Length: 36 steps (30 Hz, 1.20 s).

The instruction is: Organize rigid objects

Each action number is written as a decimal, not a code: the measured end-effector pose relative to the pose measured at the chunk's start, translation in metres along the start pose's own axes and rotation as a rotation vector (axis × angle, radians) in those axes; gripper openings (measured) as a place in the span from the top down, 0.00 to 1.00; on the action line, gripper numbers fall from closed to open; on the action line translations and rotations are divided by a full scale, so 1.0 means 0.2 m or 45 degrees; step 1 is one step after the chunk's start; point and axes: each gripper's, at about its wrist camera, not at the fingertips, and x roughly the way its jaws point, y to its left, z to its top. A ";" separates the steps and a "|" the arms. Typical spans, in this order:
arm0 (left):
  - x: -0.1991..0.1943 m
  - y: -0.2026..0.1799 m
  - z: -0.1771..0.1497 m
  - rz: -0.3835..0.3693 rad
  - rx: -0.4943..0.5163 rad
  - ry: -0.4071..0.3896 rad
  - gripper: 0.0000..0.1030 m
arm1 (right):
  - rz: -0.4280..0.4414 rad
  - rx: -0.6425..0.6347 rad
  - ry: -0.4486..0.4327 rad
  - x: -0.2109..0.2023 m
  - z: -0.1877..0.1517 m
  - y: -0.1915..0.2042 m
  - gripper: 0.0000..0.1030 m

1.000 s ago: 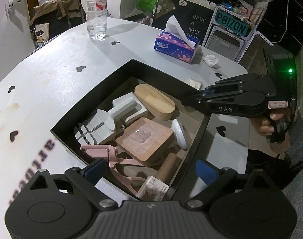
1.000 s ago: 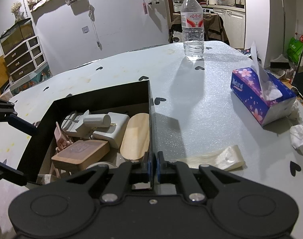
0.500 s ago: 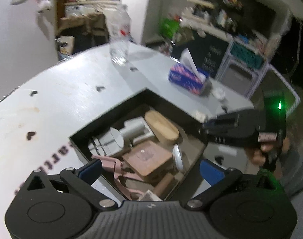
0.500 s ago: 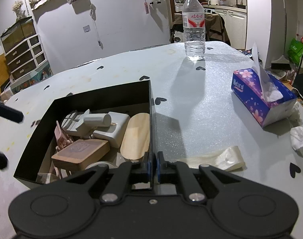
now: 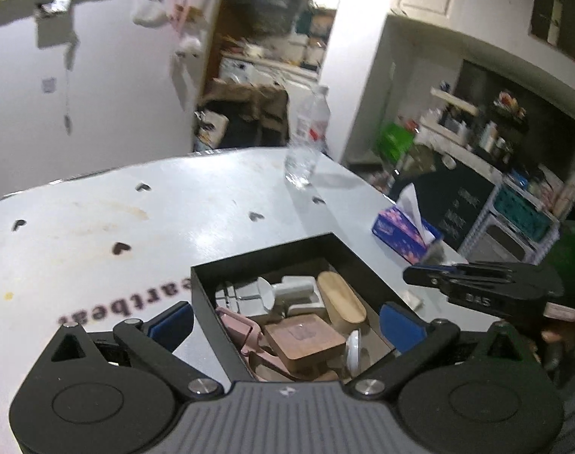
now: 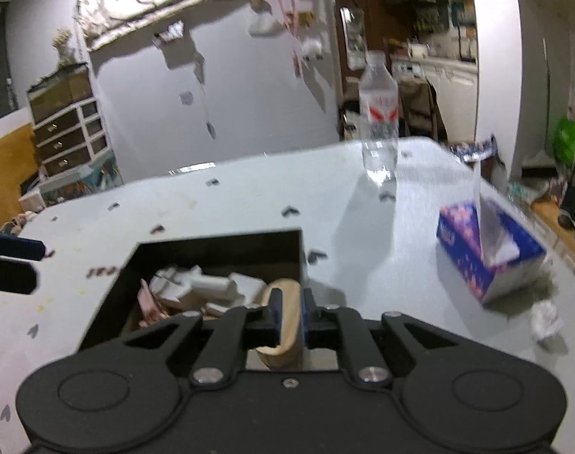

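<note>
black box on the table holds the sorted rigid items, heaped so all fit: one wooden oval, one wooden block, one pink clip, several white pieces. left gripper gapes empty above it. right gripper, jaws just parting slightly, grips nothing; the oval lies beyond.
</note>
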 end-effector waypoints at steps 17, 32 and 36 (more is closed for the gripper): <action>-0.19 -0.26 -0.42 0.451 -0.101 -0.332 0.00 | -0.015 -0.074 -0.206 -0.29 -0.21 0.06 0.30; -0.26 -0.45 -0.67 0.574 -0.109 -0.345 0.00 | -0.072 -0.096 -0.309 -0.50 -0.43 0.04 0.04; -0.28 -0.48 -0.71 0.585 -0.127 -0.343 0.00 | -0.086 -0.104 -0.323 -0.53 -0.45 0.03 0.03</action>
